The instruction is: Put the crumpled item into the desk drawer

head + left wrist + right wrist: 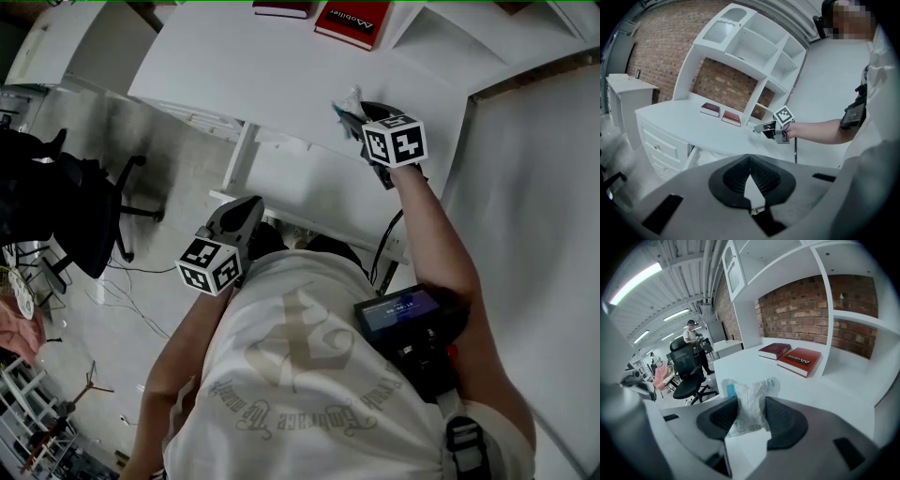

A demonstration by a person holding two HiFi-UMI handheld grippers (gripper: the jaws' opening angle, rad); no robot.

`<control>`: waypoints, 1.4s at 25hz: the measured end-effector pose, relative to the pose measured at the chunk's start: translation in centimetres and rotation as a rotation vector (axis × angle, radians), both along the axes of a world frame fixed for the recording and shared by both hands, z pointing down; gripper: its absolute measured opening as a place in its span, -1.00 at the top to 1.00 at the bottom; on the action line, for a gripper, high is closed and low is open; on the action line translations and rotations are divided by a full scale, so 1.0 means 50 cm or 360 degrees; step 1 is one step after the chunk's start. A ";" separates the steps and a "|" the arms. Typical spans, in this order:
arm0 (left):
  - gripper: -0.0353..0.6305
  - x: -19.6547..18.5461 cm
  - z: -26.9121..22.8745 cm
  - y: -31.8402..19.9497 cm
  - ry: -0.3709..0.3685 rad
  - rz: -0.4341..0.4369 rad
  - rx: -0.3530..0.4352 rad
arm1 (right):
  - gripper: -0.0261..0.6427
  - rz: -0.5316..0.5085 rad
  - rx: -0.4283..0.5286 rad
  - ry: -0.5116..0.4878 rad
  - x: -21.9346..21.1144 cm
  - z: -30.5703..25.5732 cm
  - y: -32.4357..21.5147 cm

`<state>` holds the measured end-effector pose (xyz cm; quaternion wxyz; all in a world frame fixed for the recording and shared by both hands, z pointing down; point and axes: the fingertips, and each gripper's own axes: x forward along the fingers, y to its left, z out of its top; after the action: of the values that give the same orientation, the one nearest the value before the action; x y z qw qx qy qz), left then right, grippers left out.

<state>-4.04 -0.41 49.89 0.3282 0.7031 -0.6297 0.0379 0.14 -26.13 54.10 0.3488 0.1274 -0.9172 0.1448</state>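
The crumpled item (pixel 750 391), a white plastic wrapper with a blue patch, is pinched between the pads of my right gripper (pixel 751 402). In the head view the right gripper (pixel 361 118) holds the wrapper (pixel 348 105) above the front of the white desk (pixel 234 66). Below the desk edge a drawer (pixel 704 157) stands pulled out, white inside. My left gripper (pixel 750 159) is shut with nothing in it; it hangs low near my body (pixel 244 211), in front of the drawer. From the left gripper view, the right gripper (pixel 767 127) is over the desk top.
Two red books (pixel 801 359) (pixel 774 350) lie at the back of the desk, under a white shelf unit (pixel 750 51). A stack of shut drawers (pixel 658 147) is left of the open one. A black office chair (pixel 84 216) stands on the floor at the left.
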 end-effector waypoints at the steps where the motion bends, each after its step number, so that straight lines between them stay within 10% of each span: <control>1: 0.83 0.001 0.001 -0.001 0.0000 0.0014 0.0001 | 0.32 0.0006 -0.0005 -0.0013 0.005 -0.005 0.004; 35: 0.83 -0.041 -0.005 -0.059 0.0013 0.0251 0.0037 | 0.33 -0.0062 -0.0177 -0.0038 0.104 0.049 0.178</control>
<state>-6.07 -3.37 49.64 0.3185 0.7545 -0.5714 0.0532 5.32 -17.24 56.57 0.3472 0.0882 -0.9140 0.1903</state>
